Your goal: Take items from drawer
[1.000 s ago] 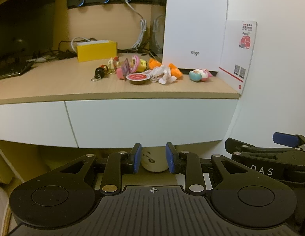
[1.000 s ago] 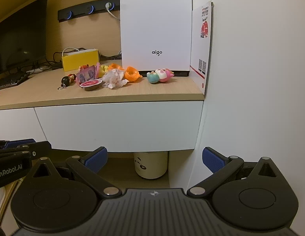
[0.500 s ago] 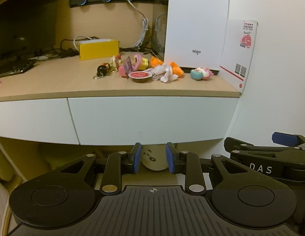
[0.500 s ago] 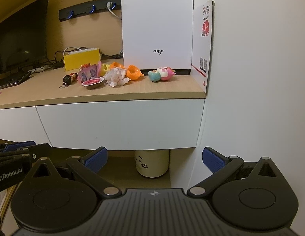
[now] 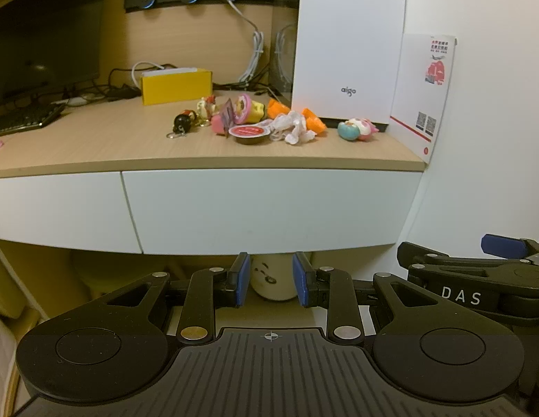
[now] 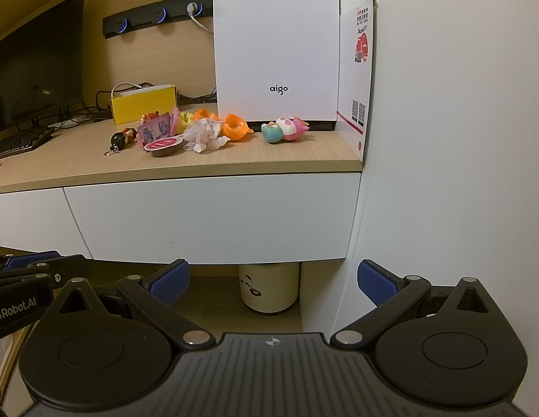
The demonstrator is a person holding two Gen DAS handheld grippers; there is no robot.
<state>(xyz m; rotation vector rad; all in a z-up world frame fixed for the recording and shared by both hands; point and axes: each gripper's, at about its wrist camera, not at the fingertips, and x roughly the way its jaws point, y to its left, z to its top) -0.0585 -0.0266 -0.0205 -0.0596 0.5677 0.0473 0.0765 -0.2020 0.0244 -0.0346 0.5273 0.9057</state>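
Below the wooden desktop (image 6: 186, 168), I log: flat white drawer (image 6: 214, 219), shut, contents unseen; glossy toys (image 6: 285, 129) above. Left gripper (image 5: 271, 279) narrowly parted, right gripper (image 6: 273, 279) wide, both empty.

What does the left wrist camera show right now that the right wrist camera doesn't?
Only the left wrist view shows the left gripper head-on, jaws narrowly apart with nothing between them, and the right gripper's side marked DAS.

Only the right wrist view shows the right gripper head-on, jaws wide open and empty, and the full front of the bin under the desk.

Both show the closed white drawer, the small toys on the desk top, the yellow box and the white tower.
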